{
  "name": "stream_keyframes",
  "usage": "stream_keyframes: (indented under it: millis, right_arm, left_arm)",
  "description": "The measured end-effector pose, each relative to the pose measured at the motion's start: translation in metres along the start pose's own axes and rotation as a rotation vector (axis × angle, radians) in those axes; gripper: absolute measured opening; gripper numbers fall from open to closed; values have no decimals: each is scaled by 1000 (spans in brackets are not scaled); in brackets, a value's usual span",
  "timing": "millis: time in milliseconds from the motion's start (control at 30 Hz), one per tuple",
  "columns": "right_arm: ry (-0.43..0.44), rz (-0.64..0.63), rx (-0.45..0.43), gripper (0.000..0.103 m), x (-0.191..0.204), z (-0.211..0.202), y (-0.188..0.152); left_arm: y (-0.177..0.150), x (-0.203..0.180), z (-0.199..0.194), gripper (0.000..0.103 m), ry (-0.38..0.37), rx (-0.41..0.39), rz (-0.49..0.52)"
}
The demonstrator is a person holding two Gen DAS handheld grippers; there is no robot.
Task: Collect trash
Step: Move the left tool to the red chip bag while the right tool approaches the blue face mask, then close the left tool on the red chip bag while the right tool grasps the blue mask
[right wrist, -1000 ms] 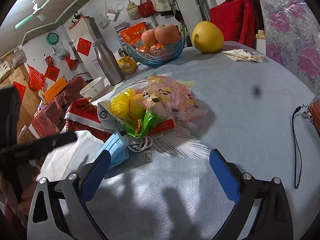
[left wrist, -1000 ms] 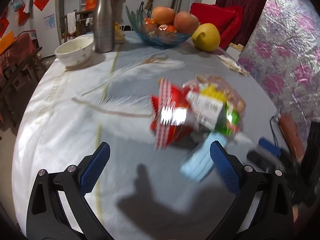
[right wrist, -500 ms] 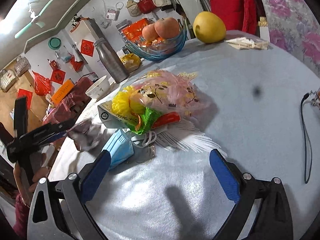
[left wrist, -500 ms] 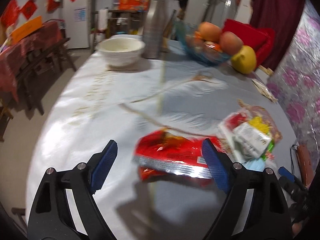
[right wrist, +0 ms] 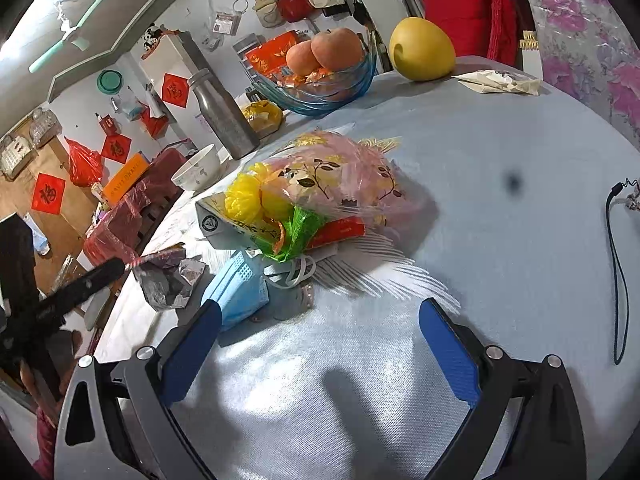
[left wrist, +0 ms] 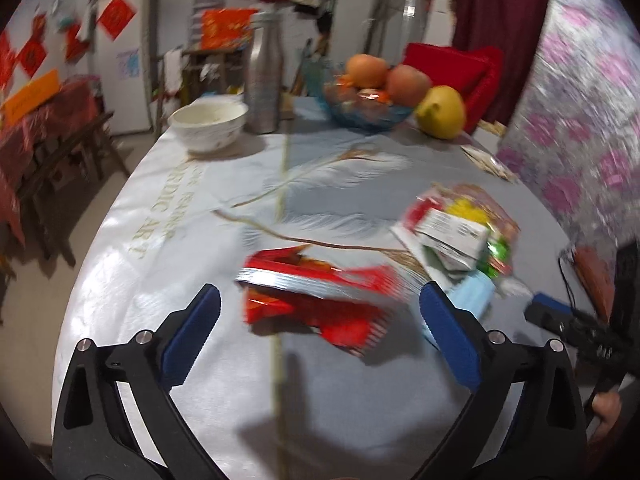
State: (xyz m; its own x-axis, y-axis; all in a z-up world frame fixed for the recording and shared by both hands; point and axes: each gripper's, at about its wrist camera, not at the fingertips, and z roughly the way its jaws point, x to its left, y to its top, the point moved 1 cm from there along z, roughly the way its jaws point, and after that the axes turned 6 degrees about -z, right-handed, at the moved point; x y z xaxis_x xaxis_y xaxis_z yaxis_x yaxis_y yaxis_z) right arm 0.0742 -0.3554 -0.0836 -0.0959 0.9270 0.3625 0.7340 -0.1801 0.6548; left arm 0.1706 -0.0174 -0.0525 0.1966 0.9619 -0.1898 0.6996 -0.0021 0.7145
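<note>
A red and silver snack wrapper lies on the tablecloth between the open fingers of my left gripper; in the right wrist view it shows as a crumpled silver-grey piece. A pile of trash lies to its right: a pink plastic bag, a small carton, yellow and green scraps and a blue face mask. My right gripper is open and empty, just in front of the mask. The left gripper's arm shows at the left of the right wrist view.
At the table's far side stand a white bowl, a steel bottle, a blue glass fruit bowl and a yellow pomelo. A flat white packet lies near the back right edge. A black cord lies at right.
My left gripper has swung left and back, so the red wrapper now sits between its fingers, apart from the pile. My right gripper has drawn slightly nearer the mask.
</note>
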Motion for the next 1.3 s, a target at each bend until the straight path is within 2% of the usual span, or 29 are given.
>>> stream_keyframes:
  millis: [100,233,300,367,500,600,700,800,867,967,1167,1200,1267,1300]
  right_arm:
    - [-1,-2,0,97,0,0,0]
    - [0,-1,-1,97,0,0,0]
    - [5,4,-1,97,-1,1,0]
    - [10,10,-1,97,-3,1,0]
    - [17,17,-4,97,-3,0,-1]
    - [15,15,-4,97,-3,0,-1]
    - [10,12,-4,97,-3,0,0]
    - [10,15,-3,97,-4,0,0]
    - [10,14,-5,97,-4,0,0]
    - [12,15,-4,97,-5,1,0]
    - [15,14,-7,97,-4,0,0]
    - [18,15,-8,97,-4,0,0]
    - [22,16,-10,97,-4,0,0]
    - [26,17,-11,97,-4,0,0]
  left_arm:
    - [0,-17,11,96,38,8,56]
    - [-2,-24,38,96,103,40,68]
    - [-5,-18,51,96,161,75,69]
    - [-6,-3,56,96,181,108,32]
    - [-5,46,36,96,167,97,-95]
    - [-11,63,18,96,162,84,-113]
    - [-23,55,1,96,103,79,-86]
    - [-32,31,-4,96,61,78,-22]
    - [-33,10,3,96,91,69,37]
    - [-24,-1,22,96,133,70,53]
    - [0,18,58,96,174,104,-65]
    - [0,26,63,95,173,112,-95]
    - [-4,38,66,75,138,140,-136]
    - [-3,44,62,74,105,126,-162]
